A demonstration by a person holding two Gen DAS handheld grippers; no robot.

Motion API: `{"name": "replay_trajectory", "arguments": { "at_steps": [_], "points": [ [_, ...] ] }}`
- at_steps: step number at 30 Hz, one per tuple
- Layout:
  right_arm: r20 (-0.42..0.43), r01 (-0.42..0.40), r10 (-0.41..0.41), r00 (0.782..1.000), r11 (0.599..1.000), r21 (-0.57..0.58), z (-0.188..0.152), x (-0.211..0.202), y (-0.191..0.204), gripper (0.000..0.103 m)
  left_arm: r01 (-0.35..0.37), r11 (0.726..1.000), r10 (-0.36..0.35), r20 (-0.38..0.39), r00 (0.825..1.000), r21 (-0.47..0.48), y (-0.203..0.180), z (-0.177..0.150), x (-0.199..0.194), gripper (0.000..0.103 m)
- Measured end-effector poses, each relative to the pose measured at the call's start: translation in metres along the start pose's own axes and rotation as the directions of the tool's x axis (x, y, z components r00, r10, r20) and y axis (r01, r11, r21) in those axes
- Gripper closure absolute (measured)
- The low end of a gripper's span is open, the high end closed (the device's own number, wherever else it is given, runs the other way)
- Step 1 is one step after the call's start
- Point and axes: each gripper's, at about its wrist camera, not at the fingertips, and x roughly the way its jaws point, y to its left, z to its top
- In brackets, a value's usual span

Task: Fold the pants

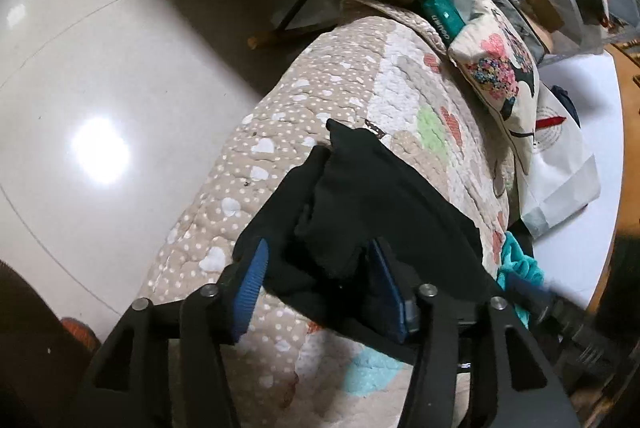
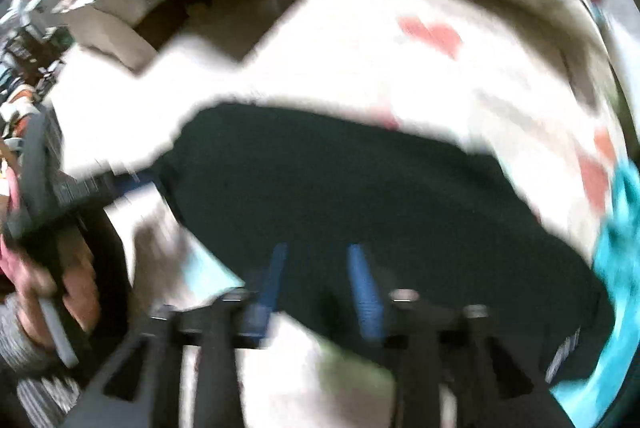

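Black pants (image 1: 360, 196) lie bunched on a quilt (image 1: 320, 88). Our left gripper (image 1: 320, 284) stands partly open, cloth between its blue pads (image 1: 252, 288) but not pinched. Our right gripper (image 2: 320, 288) hovers half open over the pants (image 2: 360, 188). To fold well we should pinch an edge cleanly — not a bunch. Only the left view shows the floor (image 1: 100, 68); the right, blurred, shows a hand (image 2: 60, 288).

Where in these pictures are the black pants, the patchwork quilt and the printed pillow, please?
black pants (image 1: 360, 196): left wrist view, bunched fabric.
patchwork quilt (image 1: 320, 76): left wrist view, dotted beige patch.
printed pillow (image 1: 496, 68): left wrist view, floral print.
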Motion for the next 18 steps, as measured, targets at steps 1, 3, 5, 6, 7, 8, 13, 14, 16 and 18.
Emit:
{"name": "replay_trajectory", "arguments": {
  "at_steps": [1, 3, 5, 6, 7, 8, 13, 14, 16, 18],
  "points": [
    [0.000, -0.011, 0.011, 1.000, 1.000, -0.016, 0.018, 0.010, 0.008, 0.044, 0.004, 1.000, -0.004, 0.000, 1.000, -0.001, 0.002, -0.001, 0.001, 0.048],
    [-0.026, -0.021, 0.019, 0.999, 0.999, -0.042, 0.047, 0.030, 0.024, 0.044, 0.019, 1.000, -0.019, -0.005, 1.000, -0.015, 0.006, -0.001, 0.006, 0.045],
    [-0.068, -0.036, 0.032, 0.997, 0.997, -0.063, 0.070, 0.053, 0.040, 0.044, 0.023, 1.000, -0.023, -0.003, 1.000, -0.020, 0.009, -0.001, 0.010, 0.041],
    [-0.085, -0.040, 0.034, 0.996, 0.997, -0.068, 0.074, 0.060, 0.046, 0.044, 0.027, 0.999, -0.027, -0.004, 1.000, -0.024, 0.010, -0.001, 0.012, 0.040],
    [-0.111, -0.042, 0.034, 0.993, 0.996, -0.075, 0.083, 0.073, 0.055, 0.044, 0.031, 0.999, -0.031, -0.006, 1.000, -0.028, 0.011, 0.000, 0.013, 0.039],
    [-0.128, -0.043, 0.032, 0.991, 0.996, -0.083, 0.090, 0.087, 0.061, 0.044, 0.036, 0.999, -0.037, -0.005, 0.999, -0.032, 0.011, 0.000, 0.014, 0.036],
    [-0.216, 0.023, -0.059, 0.975, 0.985, -0.169, 0.110, 0.133, 0.104, 0.040, 0.069, 0.997, -0.069, 0.004, 0.998, -0.047, 0.012, -0.001, 0.016, 0.029],
    [-0.228, 0.040, -0.082, 0.970, 0.982, -0.183, 0.113, 0.142, 0.113, 0.038, 0.078, 0.995, -0.078, 0.004, 0.997, -0.056, 0.013, -0.001, 0.017, 0.029],
    [-0.246, 0.068, -0.117, 0.962, 0.978, -0.198, 0.117, 0.155, 0.126, 0.034, 0.088, 0.994, -0.088, -0.001, 0.996, -0.071, 0.015, 0.000, 0.018, 0.031],
    [-0.272, 0.120, -0.183, 0.945, 0.965, -0.234, 0.119, 0.170, 0.137, 0.032, 0.088, 0.991, -0.090, -0.017, 0.996, -0.098, 0.021, 0.001, 0.021, 0.032]
  ]
}}
